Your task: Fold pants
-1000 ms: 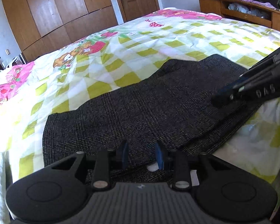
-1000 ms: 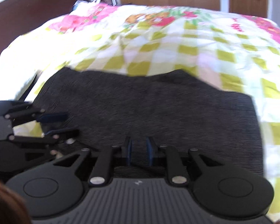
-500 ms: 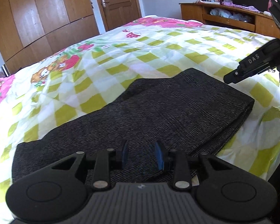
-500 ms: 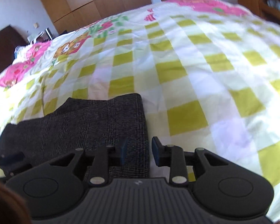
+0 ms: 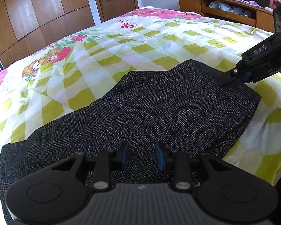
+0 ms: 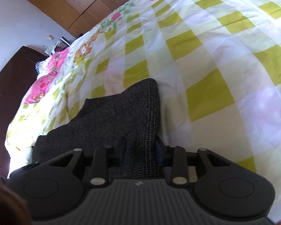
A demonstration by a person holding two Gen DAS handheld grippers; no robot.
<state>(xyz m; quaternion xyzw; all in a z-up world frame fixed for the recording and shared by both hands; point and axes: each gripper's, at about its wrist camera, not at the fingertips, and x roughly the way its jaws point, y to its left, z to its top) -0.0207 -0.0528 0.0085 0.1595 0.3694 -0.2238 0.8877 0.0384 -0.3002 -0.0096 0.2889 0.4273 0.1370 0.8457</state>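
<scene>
Right gripper has come down onto the far end of the pants; next fold is being set up.

Pants (image 5: 140, 110) lie flat on the checked bedspread (image 5: 159, 37), partly folded. Right gripper (image 6: 140, 153), earlier clear of the cloth, now straddles the edge, fingers spread, not clamped. Left gripper (image 5: 142, 156) hovers released over the near edge. No containers in use; the shelf unit's (image 5: 224, 9) contents are indistinct.

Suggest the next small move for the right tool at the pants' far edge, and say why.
Probably close the right tool on the pants: its jaws stand open with the dark fabric's edge between them, over the checked bedspread. The left tool is open too, above the near edge.
</scene>
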